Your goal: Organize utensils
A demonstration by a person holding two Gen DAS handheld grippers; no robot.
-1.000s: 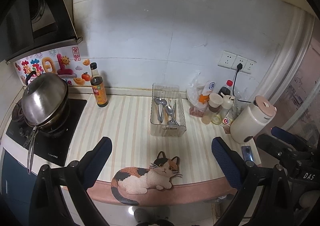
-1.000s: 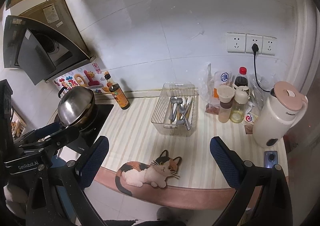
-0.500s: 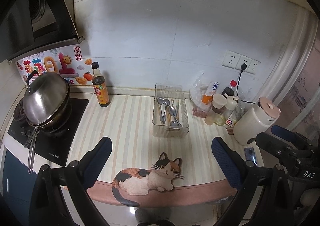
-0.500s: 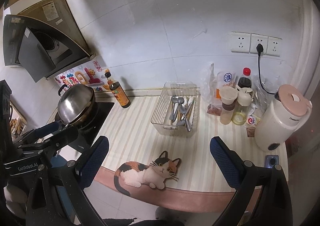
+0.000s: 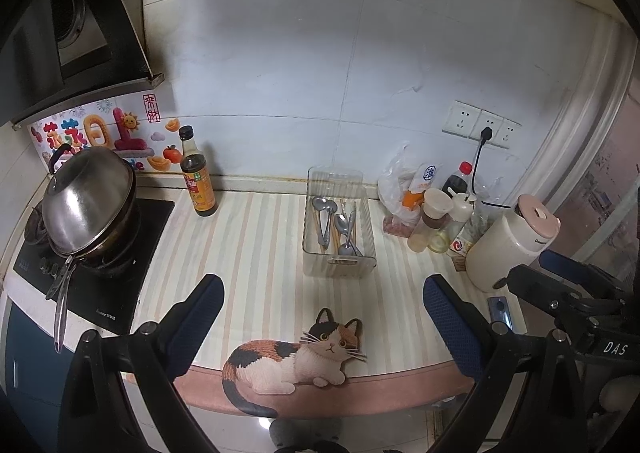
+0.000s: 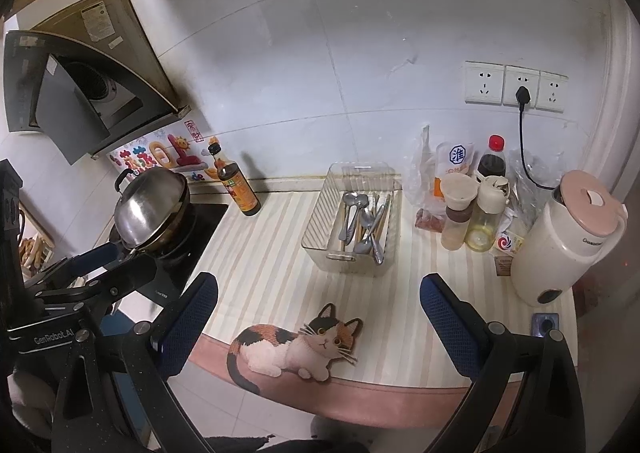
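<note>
- Metal spoons and chopsticks (image 5: pixel 338 227) lying in clear plastic ribbed bin (image 5: pixel 338 271) on striped countertop (image 5: pixel 256 245).
- Left gripper (image 5: pixel 322 311) spread wide, empty; bin ahead, well beyond the fingertips.
- Right gripper (image 6: pixel 318 309) likewise released, holding nothing.

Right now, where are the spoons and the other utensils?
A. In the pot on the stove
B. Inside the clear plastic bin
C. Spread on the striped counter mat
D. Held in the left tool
B: the utensils lie together inside the clear plastic bin on the counter, while the left tool and the right tool are both open and hold nothing.
</note>
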